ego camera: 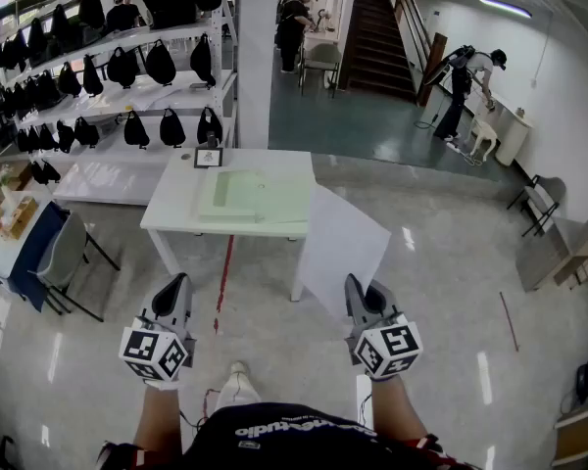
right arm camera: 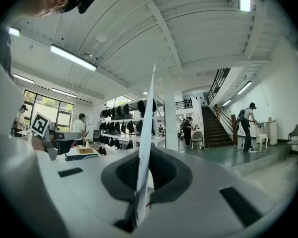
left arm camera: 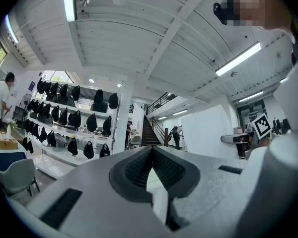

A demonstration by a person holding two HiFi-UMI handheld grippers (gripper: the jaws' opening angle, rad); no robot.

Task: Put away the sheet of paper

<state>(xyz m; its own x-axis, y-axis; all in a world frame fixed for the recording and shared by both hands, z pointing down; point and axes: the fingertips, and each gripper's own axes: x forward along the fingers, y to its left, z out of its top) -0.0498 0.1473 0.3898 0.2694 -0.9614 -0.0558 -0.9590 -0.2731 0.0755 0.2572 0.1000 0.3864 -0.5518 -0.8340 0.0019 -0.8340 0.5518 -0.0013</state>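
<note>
Right grey gripper (ego camera: pixel 363 292), low in the frame, is clenched on one edge of the large white sheet of paper (ego camera: pixel 341 248), held mid-frame short of the white rectangular table (ego camera: pixel 176 221). Pinched so narrowly, the sheet may slip or crease. Left grey gripper (ego camera: pixel 174 290) is closed and empty.

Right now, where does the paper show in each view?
Head view: paper right of centre, rising from the right hand-held gripper.
Left gripper view: a white panel right of centre.
Right gripper view: edge-on at centre, pinched between the jaws.
Shared landmark: the staircase.
</note>
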